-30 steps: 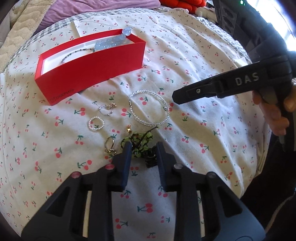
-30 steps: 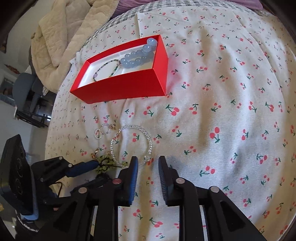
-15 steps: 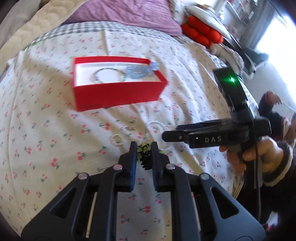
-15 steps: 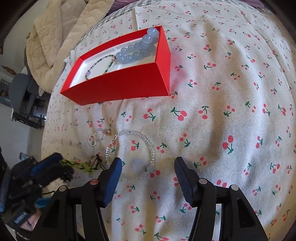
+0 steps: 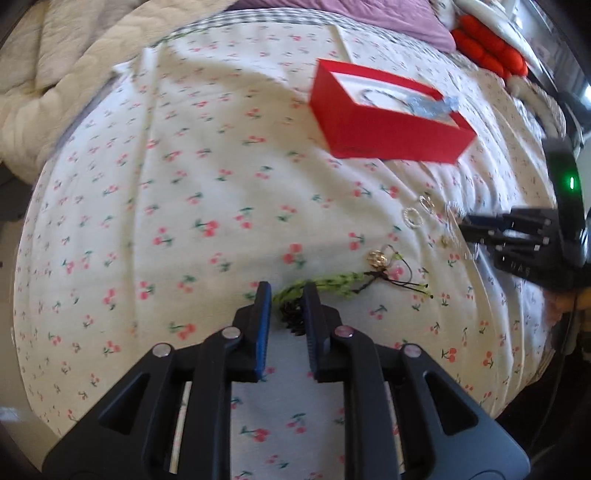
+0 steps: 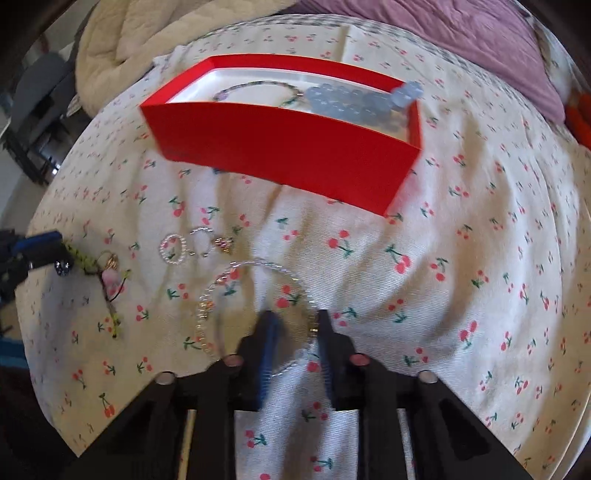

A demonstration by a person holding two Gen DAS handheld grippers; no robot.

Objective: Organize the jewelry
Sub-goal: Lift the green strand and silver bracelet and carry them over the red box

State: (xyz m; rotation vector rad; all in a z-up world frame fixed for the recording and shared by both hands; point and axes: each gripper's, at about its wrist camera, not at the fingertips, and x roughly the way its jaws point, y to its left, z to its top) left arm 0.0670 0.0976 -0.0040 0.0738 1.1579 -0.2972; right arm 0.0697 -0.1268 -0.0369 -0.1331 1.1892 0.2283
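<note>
Cherry-print bedsheet [image 6: 480, 240] carries a red box [image 6: 288, 162]; left gripper [image 5: 287, 295] pinches the green braided bracelet [image 5: 332, 286]; right gripper [image 6: 295, 321] straddles the clear beaded bracelet [image 6: 221, 284], not clenched.

A home bedroom: the work surface is a bed covered by a white cotton sheet printed with small red cherries [image 5: 184, 184]. A cream quilted blanket [image 5: 55, 74] is bunched at the far left, and a purple pillow [image 6: 461, 33] lies at the far edge beside orange-red plush cushions [image 5: 487, 48] on the far right.
</note>
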